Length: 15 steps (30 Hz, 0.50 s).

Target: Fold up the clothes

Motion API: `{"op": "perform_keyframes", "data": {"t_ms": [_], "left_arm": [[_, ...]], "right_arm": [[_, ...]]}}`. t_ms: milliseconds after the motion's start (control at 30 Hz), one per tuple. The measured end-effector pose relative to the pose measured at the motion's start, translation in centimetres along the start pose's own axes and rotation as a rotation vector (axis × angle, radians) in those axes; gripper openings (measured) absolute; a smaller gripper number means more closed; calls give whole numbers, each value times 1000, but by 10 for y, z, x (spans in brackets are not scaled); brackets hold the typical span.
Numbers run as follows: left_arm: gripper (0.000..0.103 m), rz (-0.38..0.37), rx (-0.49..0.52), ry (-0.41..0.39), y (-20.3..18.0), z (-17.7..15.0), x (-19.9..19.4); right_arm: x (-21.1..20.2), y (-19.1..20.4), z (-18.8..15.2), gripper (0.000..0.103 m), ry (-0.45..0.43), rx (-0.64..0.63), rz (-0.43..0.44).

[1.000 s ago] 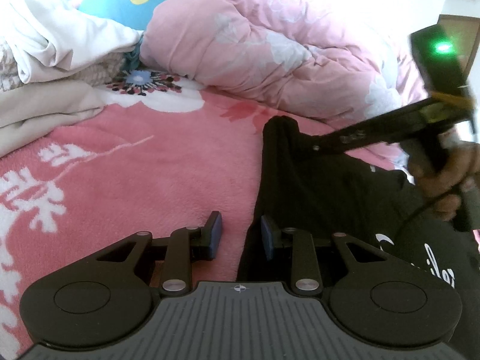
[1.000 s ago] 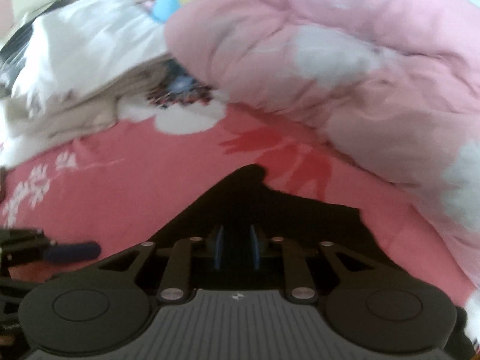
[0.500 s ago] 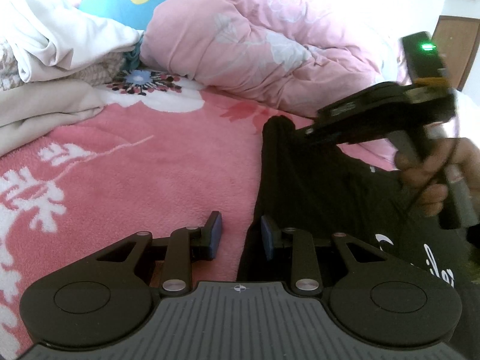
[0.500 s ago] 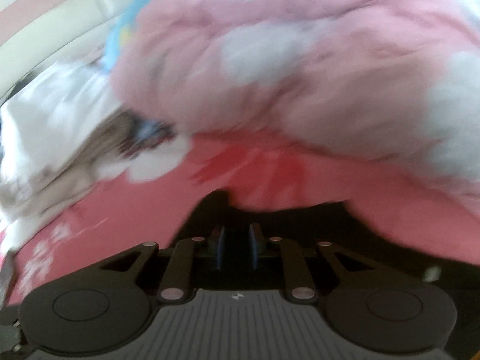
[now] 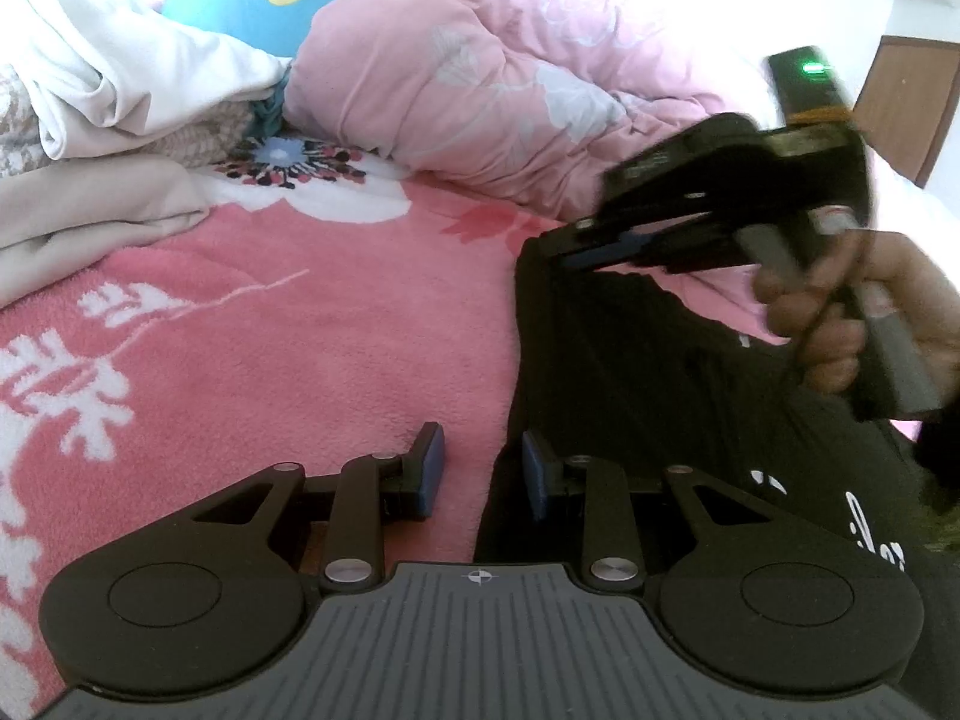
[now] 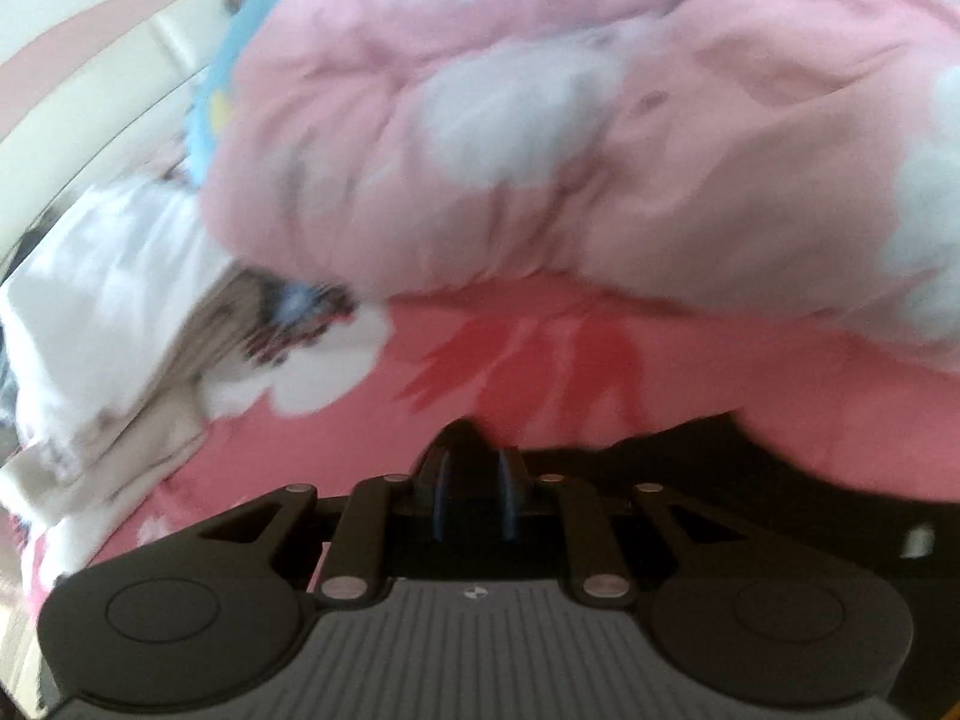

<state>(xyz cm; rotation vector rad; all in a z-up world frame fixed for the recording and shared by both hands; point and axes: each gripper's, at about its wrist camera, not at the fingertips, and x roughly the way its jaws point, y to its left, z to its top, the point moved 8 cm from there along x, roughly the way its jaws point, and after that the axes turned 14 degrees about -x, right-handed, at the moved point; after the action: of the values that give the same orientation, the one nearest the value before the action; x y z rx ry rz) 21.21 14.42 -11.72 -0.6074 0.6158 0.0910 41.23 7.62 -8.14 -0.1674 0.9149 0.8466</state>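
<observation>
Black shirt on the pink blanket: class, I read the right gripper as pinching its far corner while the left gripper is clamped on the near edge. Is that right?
One thing is wrong. The left gripper is not clamped: the left wrist view shows its jaws apart beside the black shirt. The right gripper does pinch the far corner.

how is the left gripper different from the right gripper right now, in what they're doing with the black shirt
The right gripper is shut on a bunched corner of the black shirt, lifting it off the pink blanket; the left gripper is open, with the shirt's edge lying between its pads and no pinch visible. The right gripper sits at the shirt's far corner, the left at its near edge. Both have blue pads and point down at the same shirt.
</observation>
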Motion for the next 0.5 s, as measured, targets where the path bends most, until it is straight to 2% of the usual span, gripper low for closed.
{"op": "perform_keyframes", "data": {"t_ms": [100, 200, 300, 400, 500], "left_arm": [[29, -4, -5, 1, 0, 0, 0], [29, -13, -16, 5, 2, 1, 1], [29, -16, -23, 7, 2, 1, 1], [29, -16, -27, 9, 3, 1, 0], [29, -18, -37, 12, 3, 1, 0]], "right_arm": [[29, -13, 6, 18, 12, 76, -6], [33, -42, 14, 18, -48, 192, -59], [7, -62, 9, 18, -99, 290, -79], [-37, -69, -11, 18, -117, 292, -85], [-70, -67, -40, 19, -84, 281, -75]]}}
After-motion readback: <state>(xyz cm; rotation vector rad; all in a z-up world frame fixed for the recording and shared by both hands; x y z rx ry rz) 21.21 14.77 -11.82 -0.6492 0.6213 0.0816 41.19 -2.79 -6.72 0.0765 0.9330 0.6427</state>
